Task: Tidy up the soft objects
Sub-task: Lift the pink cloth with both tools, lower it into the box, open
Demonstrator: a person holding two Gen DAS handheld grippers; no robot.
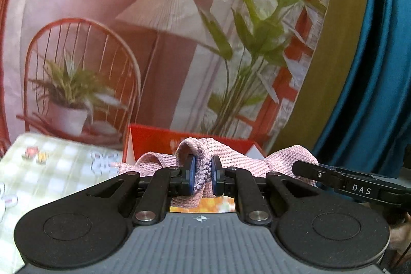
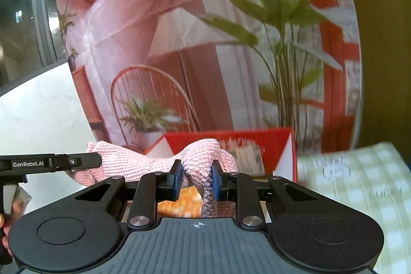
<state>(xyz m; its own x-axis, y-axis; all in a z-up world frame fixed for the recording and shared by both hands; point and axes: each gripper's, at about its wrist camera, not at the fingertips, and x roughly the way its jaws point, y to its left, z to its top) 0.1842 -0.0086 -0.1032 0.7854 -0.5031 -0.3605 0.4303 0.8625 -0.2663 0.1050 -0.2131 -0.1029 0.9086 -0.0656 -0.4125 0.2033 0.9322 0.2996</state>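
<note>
A pink knitted cloth (image 1: pixel 231 158) hangs stretched between my two grippers, held above the table. My left gripper (image 1: pixel 203 175) is shut on one bunched fold of it. My right gripper (image 2: pixel 196 177) is shut on another fold of the pink cloth (image 2: pixel 205 153). In the left wrist view the right gripper's finger (image 1: pixel 334 175) shows at the right, on the cloth's far end. In the right wrist view the left gripper's finger (image 2: pixel 51 162) shows at the left, against the cloth's other end.
A red and white box (image 1: pixel 159 143) stands open just behind the cloth; it also shows in the right wrist view (image 2: pixel 277 145). A green checked tablecloth (image 1: pixel 56 166) covers the table. A printed backdrop (image 1: pixel 154 43) hangs behind. A teal curtain (image 1: pixel 372 81) is at the right.
</note>
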